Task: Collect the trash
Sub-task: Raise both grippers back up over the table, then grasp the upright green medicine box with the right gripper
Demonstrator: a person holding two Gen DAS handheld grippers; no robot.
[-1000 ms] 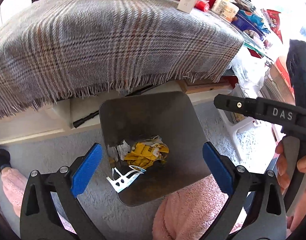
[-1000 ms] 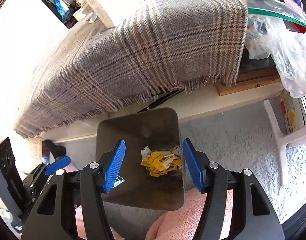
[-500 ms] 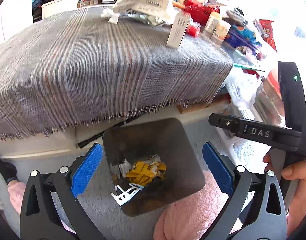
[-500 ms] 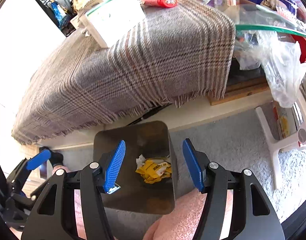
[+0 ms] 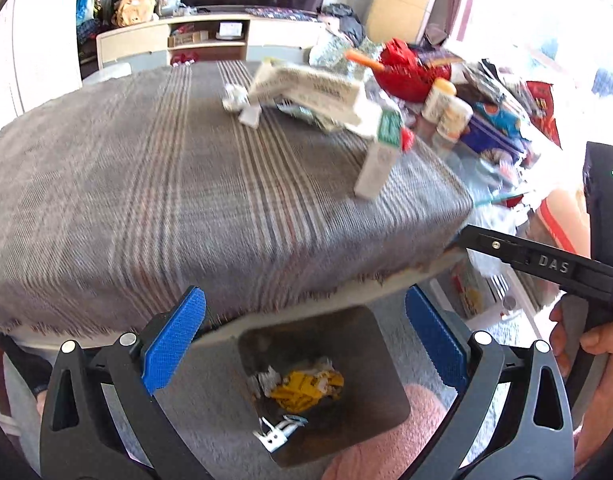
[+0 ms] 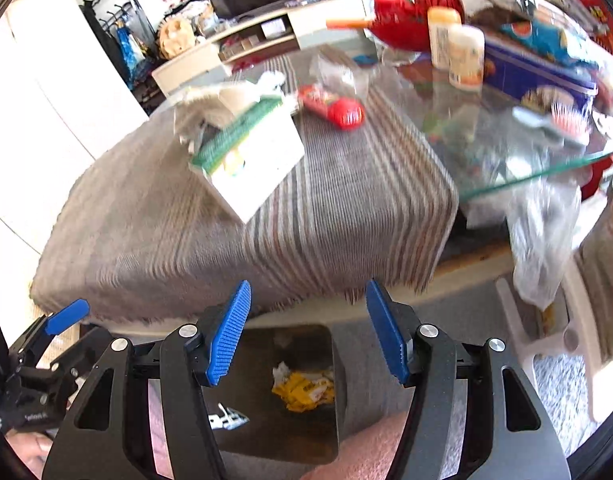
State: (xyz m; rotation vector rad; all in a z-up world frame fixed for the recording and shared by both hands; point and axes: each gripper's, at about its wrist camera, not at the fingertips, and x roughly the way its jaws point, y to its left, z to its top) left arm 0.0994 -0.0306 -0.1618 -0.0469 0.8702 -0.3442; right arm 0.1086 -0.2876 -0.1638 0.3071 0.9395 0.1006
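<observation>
**Both grippers empty above the bin, trash waiting on the table**

Left wrist view, left to right: at lower left and lower right of the frame, blue fingers [image 5: 174, 342] of the left gripper [image 5: 306, 344], spread wide, nothing between them. In the middle of the frame, a table [image 5: 146, 208] under a grey plaid cloth, blurred. At upper centre on the cloth, a crumpled white paper [image 5: 234, 97], just right of it a long white box [image 5: 310, 92] lying tilted, and right of that a small white carton with green top [image 5: 380, 156] standing upright. At lower centre, between the fingers, a dark bin [image 5: 370, 344] on the floor, with yellow wrapper [image 5: 306, 390] and white scraps inside. At right edge, the right gripper seen from the side, a hand [image 5: 586, 344] around its handle.

Right wrist view, left to right: at far left, one blue finger of the left gripper. At lower centre, the right gripper [image 6: 308, 334], fingers released with a moderate gap, holding nothing. Above it at centre left, the small carton again, then a red tube [image 6: 334, 106] lying on the cloth. At upper right, a glass tabletop [image 6: 506, 136] crowded with bottles and packets, too blurred to name.
</observation>
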